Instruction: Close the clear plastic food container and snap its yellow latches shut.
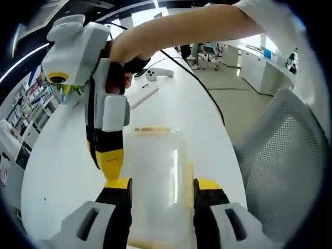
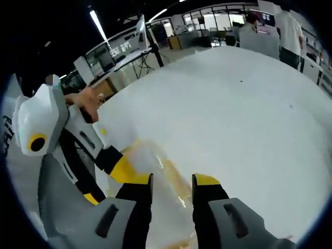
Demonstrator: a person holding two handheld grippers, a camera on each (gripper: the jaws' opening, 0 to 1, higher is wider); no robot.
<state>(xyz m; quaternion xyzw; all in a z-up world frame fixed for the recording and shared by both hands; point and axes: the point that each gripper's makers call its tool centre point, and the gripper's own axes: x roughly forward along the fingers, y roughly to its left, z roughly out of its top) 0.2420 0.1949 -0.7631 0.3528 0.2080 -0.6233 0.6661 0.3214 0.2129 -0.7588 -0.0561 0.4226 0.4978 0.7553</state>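
Container (image 1: 158,176) between left claw (image 1: 162,185) jaws, right claw (image 1: 111,161) pointing down beside it

Clear, glossy plastic food container (image 1: 158,181) with opaque yellow latches (image 1: 152,129); smooth matt white table (image 1: 67,155); grippers in smooth white plastic shells with matt black jaws and yellow tips, left gripper (image 1: 162,188), right gripper (image 2: 171,181); grey mesh-cloth chair back (image 1: 290,155)
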